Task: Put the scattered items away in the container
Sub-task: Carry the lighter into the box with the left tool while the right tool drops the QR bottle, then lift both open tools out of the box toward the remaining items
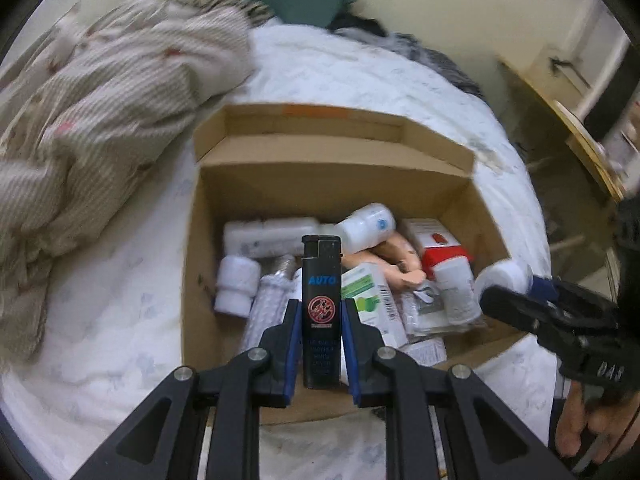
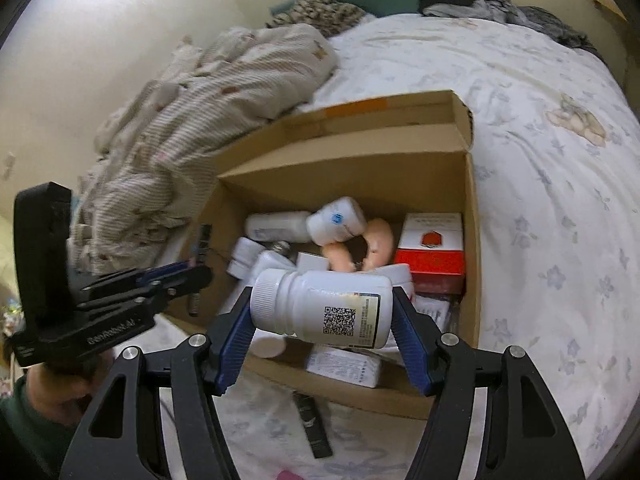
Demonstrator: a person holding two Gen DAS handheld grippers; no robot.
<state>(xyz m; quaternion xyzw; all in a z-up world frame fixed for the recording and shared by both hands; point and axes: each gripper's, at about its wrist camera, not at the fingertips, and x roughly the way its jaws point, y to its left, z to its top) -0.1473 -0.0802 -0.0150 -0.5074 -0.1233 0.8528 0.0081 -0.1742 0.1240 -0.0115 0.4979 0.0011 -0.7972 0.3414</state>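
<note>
Two items in transit over box (image 1: 452, 184) on bed (image 1: 360, 76): lighter (image 1: 321, 308) clamped in left gripper (image 1: 321, 320), bottle (image 2: 320, 306) clamped in right gripper (image 2: 324, 320). Box well filled. Black stick (image 2: 312, 424) left on bed.

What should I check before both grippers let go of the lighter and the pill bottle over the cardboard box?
1. Left gripper clamps black lighter: ok.
2. Right gripper clamps white pill bottle sideways by its ends: ok.
3. Lighter above cardboard box opening: ok.
4. Bottle above the opening, near front wall: ok.
5. Room inside box: ok, crowded but not full.
6. Grippers clear of each other: ok, apart.
7. Dark item on bedsheet outside box: not ok.
</note>
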